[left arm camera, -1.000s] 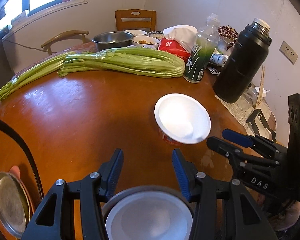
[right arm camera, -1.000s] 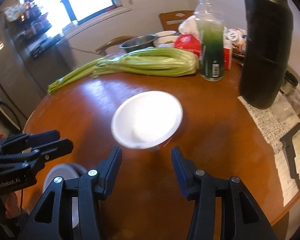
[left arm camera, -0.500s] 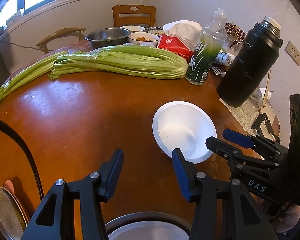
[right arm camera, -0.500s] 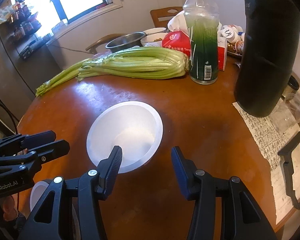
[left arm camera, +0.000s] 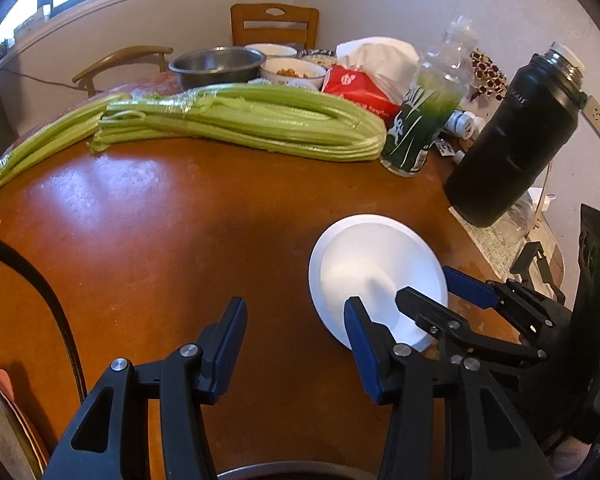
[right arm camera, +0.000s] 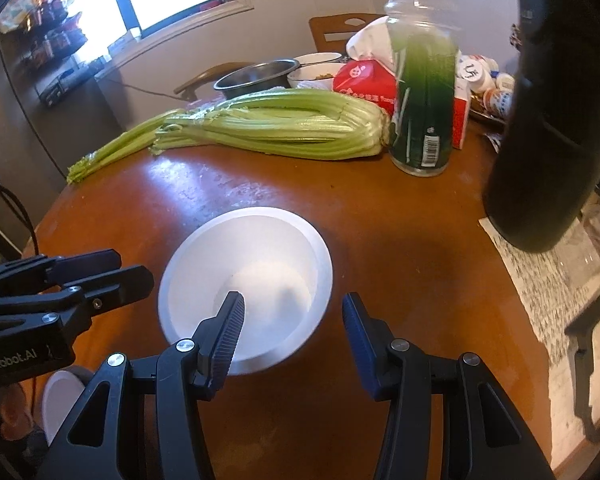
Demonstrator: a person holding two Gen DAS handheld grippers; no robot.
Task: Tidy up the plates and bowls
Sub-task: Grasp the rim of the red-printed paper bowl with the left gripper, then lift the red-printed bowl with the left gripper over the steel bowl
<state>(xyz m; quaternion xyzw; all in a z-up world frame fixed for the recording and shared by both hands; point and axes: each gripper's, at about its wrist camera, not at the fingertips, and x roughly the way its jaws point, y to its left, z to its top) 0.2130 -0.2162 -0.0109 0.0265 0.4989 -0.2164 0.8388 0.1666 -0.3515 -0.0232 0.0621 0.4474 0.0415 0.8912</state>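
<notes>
A white bowl (left arm camera: 374, 268) (right arm camera: 252, 264) stands upright on the round wooden table (left arm camera: 160, 220). My right gripper (right arm camera: 292, 322) is open, its left finger over the bowl's inside and its right finger outside the near rim; it also shows in the left wrist view (left arm camera: 440, 288). My left gripper (left arm camera: 294, 330) is open and empty just left of the bowl; it also shows in the right wrist view (right arm camera: 120, 266). A second white bowl (right arm camera: 62, 398) sits low beyond the table edge. Metal plates (left arm camera: 4, 432) lie at the lower left.
Celery (left arm camera: 236, 124) lies across the far table. A green bottle (left arm camera: 424, 124), a black flask (left arm camera: 508, 140), a steel bowl (left arm camera: 216, 64), food bowls (left arm camera: 292, 72), a red pack (left arm camera: 356, 88) and paper (right arm camera: 560, 296) stand around. Chairs stand behind.
The white bowl has come down from its lifted, tilted pose and now stands on the table. Both grippers have moved forward toward it; the lower bowl has slid out of the left view.
</notes>
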